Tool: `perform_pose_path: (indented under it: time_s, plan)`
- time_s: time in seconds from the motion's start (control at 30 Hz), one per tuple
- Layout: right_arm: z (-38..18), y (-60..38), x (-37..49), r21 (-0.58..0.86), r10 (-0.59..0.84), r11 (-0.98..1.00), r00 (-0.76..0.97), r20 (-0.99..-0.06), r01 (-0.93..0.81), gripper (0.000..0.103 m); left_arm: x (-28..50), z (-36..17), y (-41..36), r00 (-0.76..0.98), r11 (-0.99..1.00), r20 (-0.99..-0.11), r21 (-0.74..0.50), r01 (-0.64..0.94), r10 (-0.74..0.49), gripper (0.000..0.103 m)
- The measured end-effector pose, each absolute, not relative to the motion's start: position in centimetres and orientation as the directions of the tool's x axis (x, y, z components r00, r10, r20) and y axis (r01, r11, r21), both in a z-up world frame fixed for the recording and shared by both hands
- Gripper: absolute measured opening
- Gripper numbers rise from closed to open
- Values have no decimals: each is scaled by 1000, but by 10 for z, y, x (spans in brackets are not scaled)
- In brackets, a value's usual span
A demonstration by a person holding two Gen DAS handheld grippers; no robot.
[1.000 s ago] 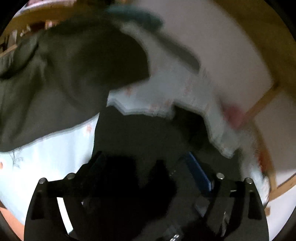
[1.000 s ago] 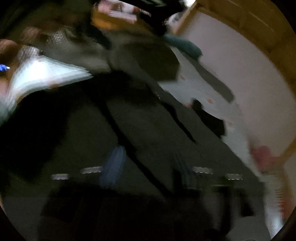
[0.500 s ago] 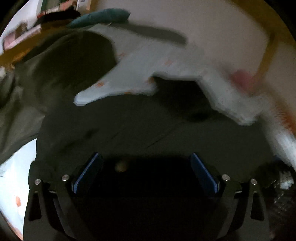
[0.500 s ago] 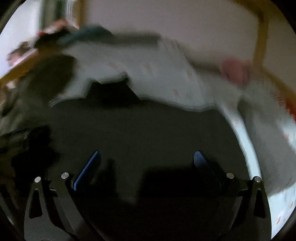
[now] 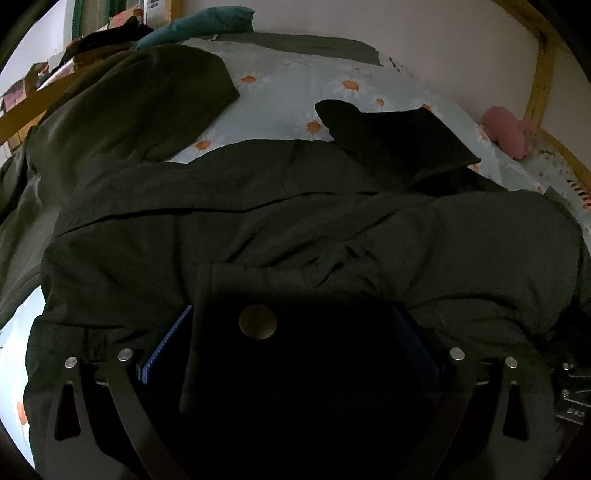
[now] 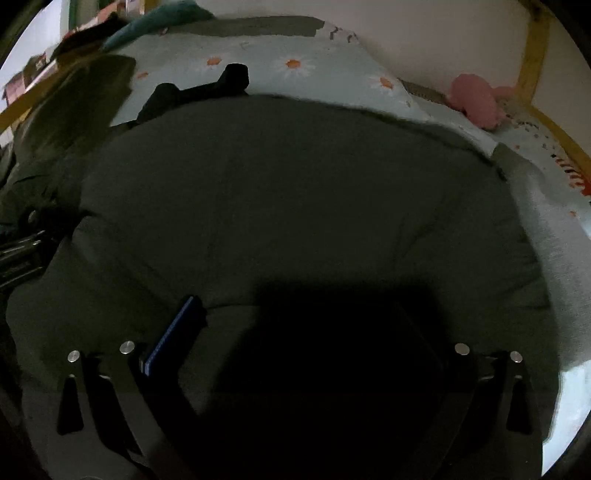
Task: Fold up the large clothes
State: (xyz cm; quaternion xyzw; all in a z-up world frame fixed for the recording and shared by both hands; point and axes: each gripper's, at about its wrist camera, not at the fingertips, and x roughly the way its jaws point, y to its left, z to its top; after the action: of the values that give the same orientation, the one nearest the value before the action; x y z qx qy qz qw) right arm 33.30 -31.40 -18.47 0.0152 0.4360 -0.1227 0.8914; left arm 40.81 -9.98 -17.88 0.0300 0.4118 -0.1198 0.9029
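A large dark olive jacket (image 5: 295,206) lies spread on a bed with a daisy-print sheet (image 5: 295,81). A sleeve (image 5: 147,96) reaches to the far left and a dark cuff (image 5: 391,133) lies at the far right. My left gripper (image 5: 291,332) is open, its blue pads wide apart, resting on the jacket's near edge over a snap button (image 5: 258,322). My right gripper (image 6: 295,332) is open too, low on the jacket's smooth grey-green panel (image 6: 295,192). Its left pad (image 6: 173,332) shows; the right one is in shadow.
A pink plush toy (image 5: 506,129) lies by the wooden bed frame (image 5: 539,74) at the right; it also shows in the right wrist view (image 6: 476,99). A teal cushion (image 5: 199,26) sits at the bed's far end. Clutter stands beyond the left rail (image 5: 22,110).
Both grippers swung down onto the bed with the jacket, and the jacket now lies flat. The left jaws, near together a second ago, stand wide open. The blur has settled.
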Motion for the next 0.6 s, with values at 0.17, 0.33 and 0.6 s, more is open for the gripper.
perform_pose_path:
  time_s: [0.17, 0.33, 0.6]
  plan:
    - [-188, -314, 343, -96, -205, 971, 559, -804, 218, 101, 411, -181, -103, 623, 972, -765, -15, 236, -163, 98]
    - [-168, -314, 330, -98, -211, 970, 566, -797, 223, 100, 407, -171, -98, 580, 969, -797, -24, 245, -166, 98]
    - [-120, -299, 270, -38, -148, 983, 642, -752, 182, 100, 347, -128, -80, 592, 964, -779, -61, 260, -209, 98]
